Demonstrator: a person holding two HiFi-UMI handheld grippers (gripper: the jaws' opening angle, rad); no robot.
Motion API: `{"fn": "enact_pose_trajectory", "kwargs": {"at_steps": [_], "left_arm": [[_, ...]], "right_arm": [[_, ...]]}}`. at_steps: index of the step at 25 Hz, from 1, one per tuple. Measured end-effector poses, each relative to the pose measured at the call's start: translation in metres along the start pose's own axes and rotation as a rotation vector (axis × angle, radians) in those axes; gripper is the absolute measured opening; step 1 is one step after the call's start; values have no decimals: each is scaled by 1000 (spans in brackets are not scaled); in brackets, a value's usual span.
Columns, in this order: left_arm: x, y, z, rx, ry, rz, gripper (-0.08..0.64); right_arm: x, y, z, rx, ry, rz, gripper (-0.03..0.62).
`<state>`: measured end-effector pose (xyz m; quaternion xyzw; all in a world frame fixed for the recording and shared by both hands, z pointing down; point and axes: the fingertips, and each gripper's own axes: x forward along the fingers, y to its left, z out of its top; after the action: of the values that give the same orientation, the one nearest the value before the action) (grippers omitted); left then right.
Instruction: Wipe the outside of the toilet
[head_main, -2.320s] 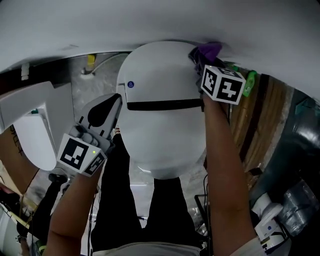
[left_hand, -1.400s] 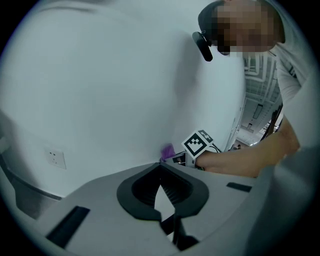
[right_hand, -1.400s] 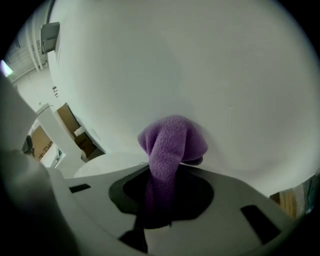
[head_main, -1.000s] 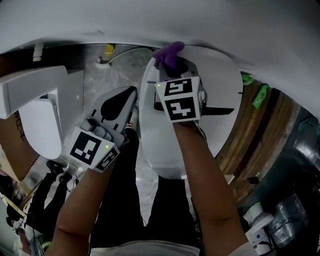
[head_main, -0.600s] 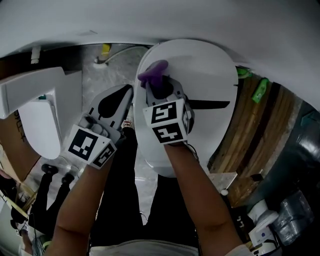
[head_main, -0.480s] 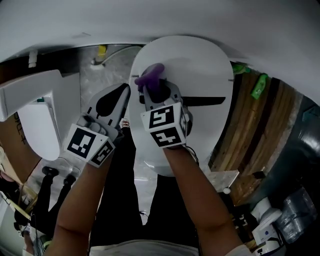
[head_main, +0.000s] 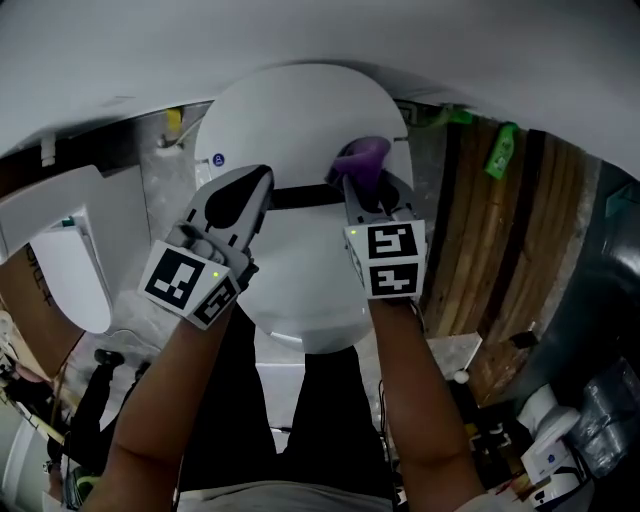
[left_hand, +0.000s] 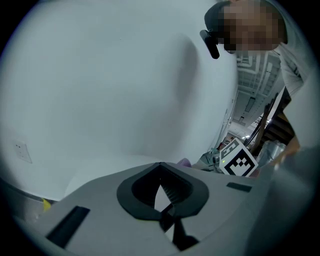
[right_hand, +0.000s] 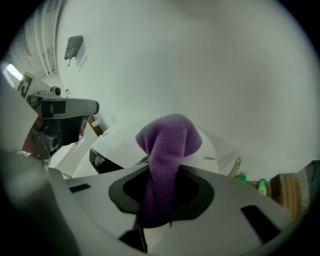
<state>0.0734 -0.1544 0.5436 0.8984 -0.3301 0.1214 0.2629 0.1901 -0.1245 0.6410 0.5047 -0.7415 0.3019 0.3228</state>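
In the head view, the white toilet is sitting dead centre below the person, lid down, a dark slot running across it. The right hand-held gripper is hovering over the lid's right half, clamping a purple cloth whose tuft is poking forward past the jaw tips. The left hand-held gripper is hanging over the left half. Wooden planks are running down the right side.

In the left gripper view, the left hand-held gripper is showing its jaws drawn together with only a sliver of white between them and nothing in them. The big pale surface ahead is filling the frame, and I cannot tell whether it is lid or wall.

In the right gripper view, the right hand-held gripper is pinching the cloth low down, and the fleece is bulging up and flopping over. The toilet is peeking out behind.

That cloth is looking soft, light and limp, so a bunched grip near its middle seems right, leaving a pad free to press. The toilet itself looks hard, smooth and likely slippery, and it is a fixture to rub, not lift. The bowl's sides and base are being hidden beneath the lid and arms, and whether the cloth is touching the lid is hard to make out.
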Motion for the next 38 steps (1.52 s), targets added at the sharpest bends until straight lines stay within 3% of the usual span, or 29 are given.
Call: {"fn": "enact_pose_trajectory", "kwargs": {"at_steps": [5, 11, 15, 22, 25, 31, 38], "left_arm": [[17, -20, -6, -11, 10, -25, 6], [-2, 8, -4, -15, 9, 14, 6], [-25, 32, -6, -8, 15, 27, 6], [-82, 79, -14, -23, 20, 70, 6], [-101, 94, -12, -39, 9, 88, 6], [-120, 111, -8, -58, -13, 105, 6], [-107, 95, 7, -43, -28, 75, 6]], "right_arm": [[-15, -52, -19, 59, 2, -63, 95], [-13, -41, -14, 45, 13, -97, 92], [-2, 15, -1, 5, 14, -35, 92], [41, 176, 15, -146, 46, 135, 93], [57, 206, 26, -194, 65, 162, 94], [81, 185, 63, -199, 106, 185, 94], [98, 96, 108, -120, 75, 102, 95]]}}
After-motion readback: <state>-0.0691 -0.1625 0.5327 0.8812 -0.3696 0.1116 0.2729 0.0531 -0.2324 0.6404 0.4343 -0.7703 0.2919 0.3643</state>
